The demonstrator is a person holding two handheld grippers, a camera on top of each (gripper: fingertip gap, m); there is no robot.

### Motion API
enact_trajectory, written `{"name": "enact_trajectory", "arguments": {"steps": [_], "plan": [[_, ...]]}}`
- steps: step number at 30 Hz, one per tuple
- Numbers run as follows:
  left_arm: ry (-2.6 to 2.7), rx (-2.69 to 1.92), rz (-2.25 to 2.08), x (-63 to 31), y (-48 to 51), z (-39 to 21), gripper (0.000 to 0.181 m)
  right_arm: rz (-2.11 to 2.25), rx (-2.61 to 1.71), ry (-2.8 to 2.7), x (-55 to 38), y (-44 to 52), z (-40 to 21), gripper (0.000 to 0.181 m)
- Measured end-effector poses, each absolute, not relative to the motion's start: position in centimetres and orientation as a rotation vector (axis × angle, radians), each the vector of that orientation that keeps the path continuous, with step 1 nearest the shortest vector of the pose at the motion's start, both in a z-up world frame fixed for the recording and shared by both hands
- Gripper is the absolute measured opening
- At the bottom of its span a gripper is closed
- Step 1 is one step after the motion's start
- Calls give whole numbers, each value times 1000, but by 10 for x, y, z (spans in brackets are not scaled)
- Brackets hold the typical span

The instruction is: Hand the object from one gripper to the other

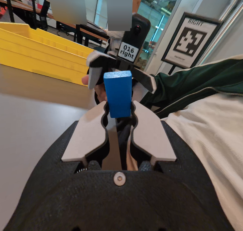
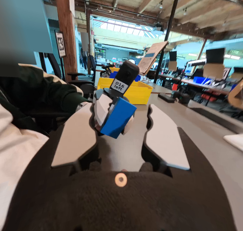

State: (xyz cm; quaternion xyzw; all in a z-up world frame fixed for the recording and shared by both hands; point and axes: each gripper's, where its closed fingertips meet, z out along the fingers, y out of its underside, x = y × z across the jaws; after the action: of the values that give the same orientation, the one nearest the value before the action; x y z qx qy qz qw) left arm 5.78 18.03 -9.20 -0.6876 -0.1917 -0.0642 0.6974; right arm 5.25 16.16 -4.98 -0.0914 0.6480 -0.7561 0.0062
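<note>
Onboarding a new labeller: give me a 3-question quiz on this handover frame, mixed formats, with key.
1. Multiple choice: which claw grips the blue block? A) left claw B) right claw C) both
2. True or false: the right claw is shut on the block.
3. Fill in: behind the claws, on the table, sits a ____ bin.

Key:
1. A. The left claw's fingers pinch the block's lower end.
2. False. In the right wrist view its fingers are spread wide, with the block between them, untouched.
3. yellow
</note>
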Motion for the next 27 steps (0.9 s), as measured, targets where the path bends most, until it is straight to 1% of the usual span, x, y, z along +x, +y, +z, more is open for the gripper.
{"name": "enact_trajectory", "arguments": {"steps": [2, 6, 9, 12, 14, 21, 26, 27], "plan": [[-460, -1484, -244, 58, 178, -89, 30, -2406, -462, 2109, 58, 164, -51, 82], [-505, -1427, -490, 65, 179, -90, 31, -2377, -794, 2339, 63, 163, -68, 84], [-507, -1418, -627, 73, 183, -93, 31, -2325, -915, 2437, 62, 162, -79, 83], [-497, -1433, -677, 79, 186, -94, 32, -2294, -956, 2432, 66, 163, -82, 75], [-496, -1429, -685, 79, 186, -94, 32, -2282, -998, 2439, 69, 163, -84, 66], [-494, -1411, -732, 81, 186, -94, 32, -2255, -972, 2452, 68, 163, -85, 65], [-470, -1382, -657, 77, 185, -91, 34, -2258, -896, 2475, 63, 162, -83, 65], [-470, -1377, -630, 74, 185, -90, 38, -2255, -862, 2472, 61, 162, -83, 65]]}}
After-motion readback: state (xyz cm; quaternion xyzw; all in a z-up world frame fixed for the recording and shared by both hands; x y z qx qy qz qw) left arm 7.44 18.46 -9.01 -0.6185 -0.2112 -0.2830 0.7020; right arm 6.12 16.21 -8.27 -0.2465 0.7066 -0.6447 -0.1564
